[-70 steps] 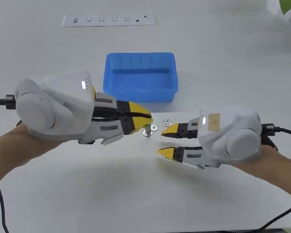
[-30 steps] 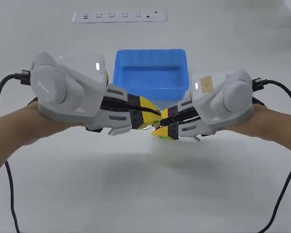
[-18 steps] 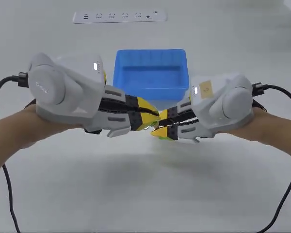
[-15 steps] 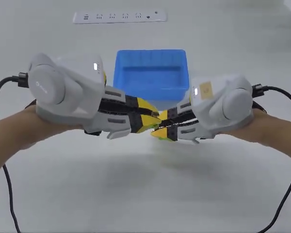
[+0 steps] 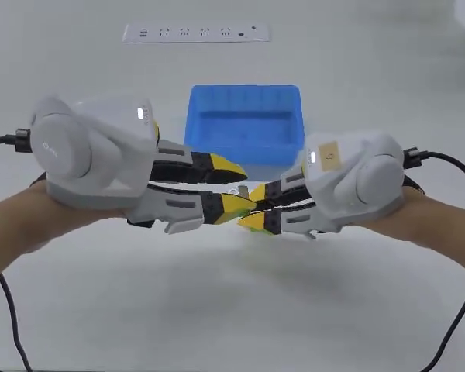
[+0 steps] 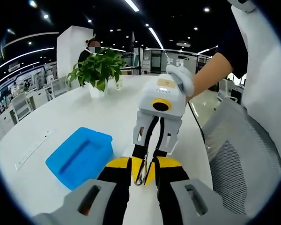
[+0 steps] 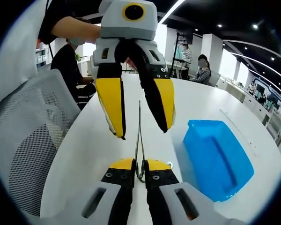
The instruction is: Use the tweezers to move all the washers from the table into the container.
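White tabletop (image 5: 232,310) is spread across the head view, and the blue container (image 5: 245,124) is set on it toward the far side, with a power strip (image 5: 196,32) laid well beyond the container. Just in front of the container the two tools are set nose to nose. The left gripper (image 5: 234,186) is held off the container's near left corner, and its yellow-tipped jaws are spread wide apart. The right gripper (image 5: 253,208) is pointed in from the container's near right corner, with its jaws pressed together. In the right gripper view the tweezers (image 7: 139,136) are seen pinched at one end between that gripper's own jaws. From there they are held out thin and straight into the gap between the left gripper's parted jaws. Whether they touch either of those jaws cannot be told. A small pale ring, apparently a washer (image 7: 170,164), is glimpsed on the table between the right gripper's jaws and the container's near wall. A potted plant (image 6: 96,70) is picked out on the table well beyond the container in the left gripper view.
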